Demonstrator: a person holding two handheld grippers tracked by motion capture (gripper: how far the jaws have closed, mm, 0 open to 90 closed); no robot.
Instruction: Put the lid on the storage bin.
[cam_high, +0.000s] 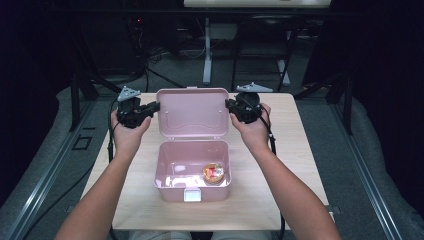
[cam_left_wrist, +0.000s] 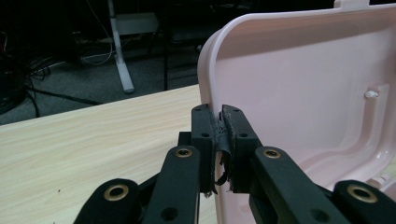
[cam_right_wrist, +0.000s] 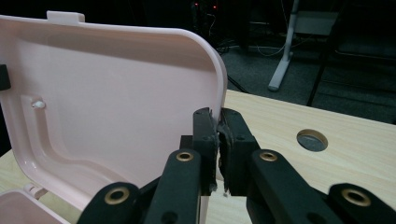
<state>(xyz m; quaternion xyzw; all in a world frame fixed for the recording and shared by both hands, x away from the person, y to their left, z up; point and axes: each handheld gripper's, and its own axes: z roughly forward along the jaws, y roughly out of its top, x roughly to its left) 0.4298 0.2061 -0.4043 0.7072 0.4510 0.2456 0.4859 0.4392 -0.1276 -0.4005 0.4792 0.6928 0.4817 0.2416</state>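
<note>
Lid (cam_high: 192, 112) stands open at the far side of the pink box (cam_high: 170, 181), mid counter (cam_high: 300, 165), long axis running left-right. Left tool (cam_high: 154, 106) is pinched shut on lid's left edge, right tool (cam_high: 230, 104) on its right edge, so both hands are equally near. Hinge sits along the bottom; closing means swinging the top toward the near side, over the snack (cam_high: 213, 173) inside.

Left gripper (cam_high: 150, 107) and right gripper (cam_high: 231, 106) face each other, jaws pinched tight.
</note>
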